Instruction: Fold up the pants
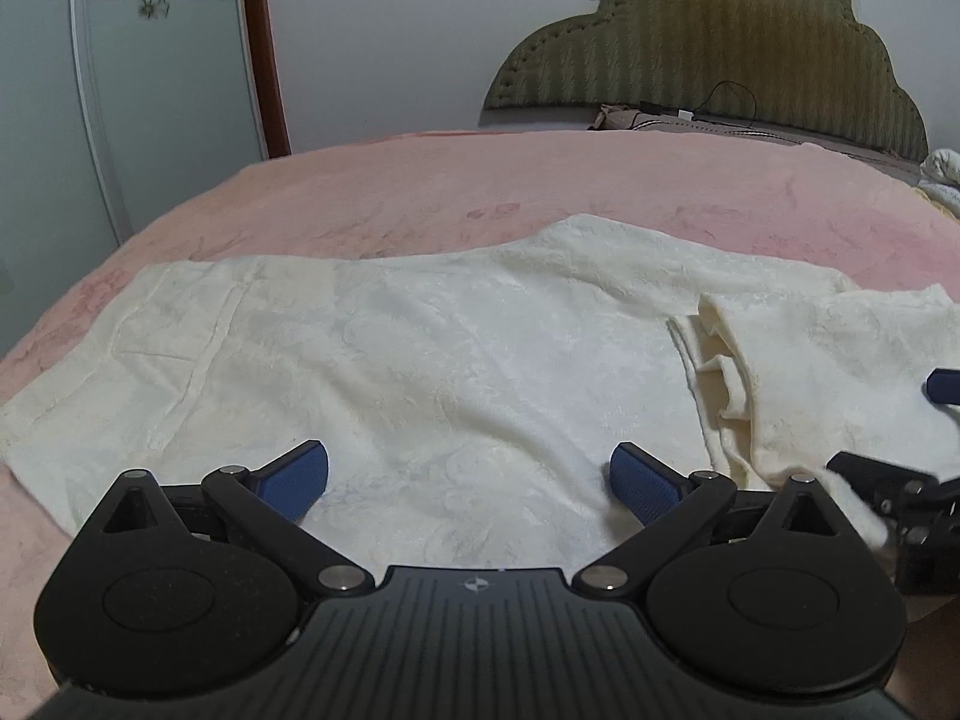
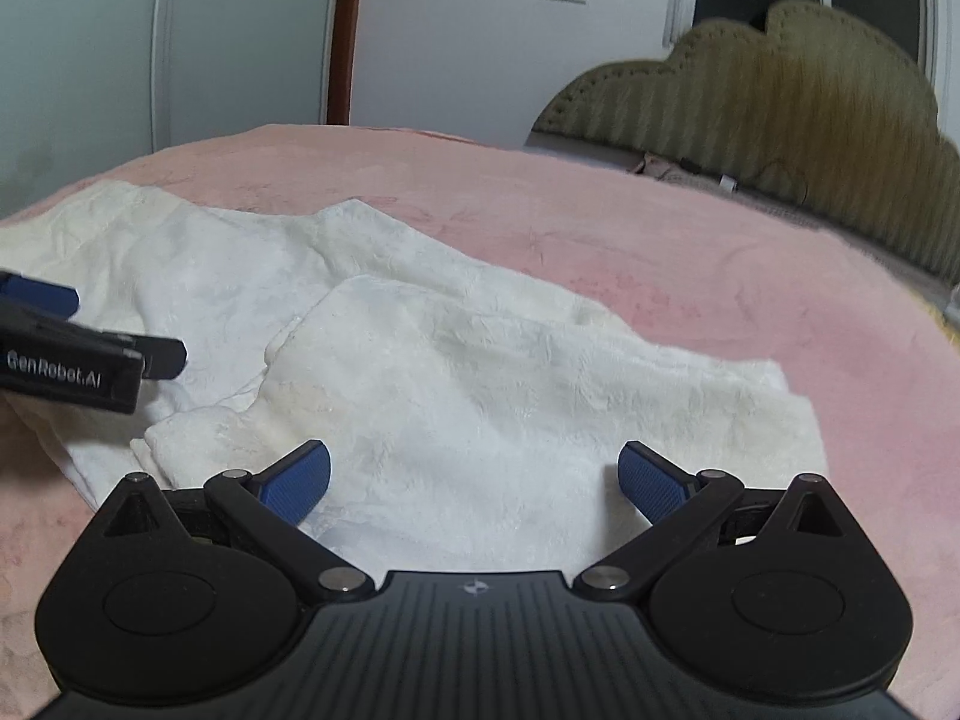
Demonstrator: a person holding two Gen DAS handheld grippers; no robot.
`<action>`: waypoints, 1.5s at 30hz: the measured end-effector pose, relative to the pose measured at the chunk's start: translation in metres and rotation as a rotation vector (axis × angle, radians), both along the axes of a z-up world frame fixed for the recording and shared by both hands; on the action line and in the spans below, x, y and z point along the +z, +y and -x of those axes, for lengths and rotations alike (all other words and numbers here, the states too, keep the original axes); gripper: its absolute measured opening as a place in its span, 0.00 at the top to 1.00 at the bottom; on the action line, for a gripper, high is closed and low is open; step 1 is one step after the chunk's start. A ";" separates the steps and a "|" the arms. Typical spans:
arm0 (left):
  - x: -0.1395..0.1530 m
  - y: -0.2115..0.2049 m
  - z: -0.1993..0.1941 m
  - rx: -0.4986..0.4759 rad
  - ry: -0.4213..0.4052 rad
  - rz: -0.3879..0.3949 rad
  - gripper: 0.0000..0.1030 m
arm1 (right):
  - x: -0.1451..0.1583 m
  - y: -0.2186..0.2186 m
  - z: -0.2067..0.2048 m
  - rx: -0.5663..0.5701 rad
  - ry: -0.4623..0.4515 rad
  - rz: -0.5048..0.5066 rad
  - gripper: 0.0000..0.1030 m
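Cream fleece pants (image 1: pixel 420 348) lie spread across the pink bed, with one end folded back over the rest at the right (image 1: pixel 828 372). In the right wrist view the same pants (image 2: pixel 480 372) show that folded flap in the middle. My left gripper (image 1: pixel 469 477) hovers open over the middle of the pants, nothing between its blue pads. My right gripper (image 2: pixel 474 477) is open above the folded flap, also empty. The right gripper's body shows at the right edge of the left wrist view (image 1: pixel 912 498), and the left gripper's side shows at the left of the right wrist view (image 2: pixel 72 354).
The pink blanket (image 1: pixel 540 180) covers the bed around the pants. An olive padded headboard (image 1: pixel 720 48) stands at the far right, with a cable and small items at its base (image 1: pixel 690 117). A wardrobe door (image 1: pixel 120 60) and a white wall lie beyond the bed.
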State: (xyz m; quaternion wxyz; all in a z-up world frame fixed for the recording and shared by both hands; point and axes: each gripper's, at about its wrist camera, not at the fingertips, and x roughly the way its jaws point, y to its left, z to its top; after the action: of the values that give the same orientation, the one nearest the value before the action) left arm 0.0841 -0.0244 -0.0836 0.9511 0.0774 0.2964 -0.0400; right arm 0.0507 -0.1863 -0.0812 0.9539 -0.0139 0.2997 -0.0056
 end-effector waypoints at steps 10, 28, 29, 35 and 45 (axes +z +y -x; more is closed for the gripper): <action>-0.002 0.005 -0.003 -0.003 0.018 0.036 0.00 | 0.000 -0.008 0.002 0.004 0.013 -0.068 0.00; 0.000 0.009 0.000 -0.009 0.013 0.073 0.00 | 0.000 -0.009 0.001 0.005 0.015 -0.079 0.00; 0.002 0.011 0.002 -0.013 0.007 0.085 0.00 | 0.000 -0.009 0.001 0.004 0.016 -0.078 0.00; 0.019 0.033 0.022 0.021 -0.059 0.038 0.00 | 0.006 0.001 0.007 -0.019 -0.029 -0.065 0.00; 0.050 0.158 0.040 0.266 -0.044 0.263 0.01 | 0.044 0.130 0.008 0.314 -0.206 0.142 0.00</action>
State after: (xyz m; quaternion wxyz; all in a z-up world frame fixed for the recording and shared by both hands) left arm 0.0443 0.1332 -0.0340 0.9561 -0.0865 0.2754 0.0496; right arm 0.0430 -0.0561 -0.0376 0.9653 -0.1273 0.1936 0.1206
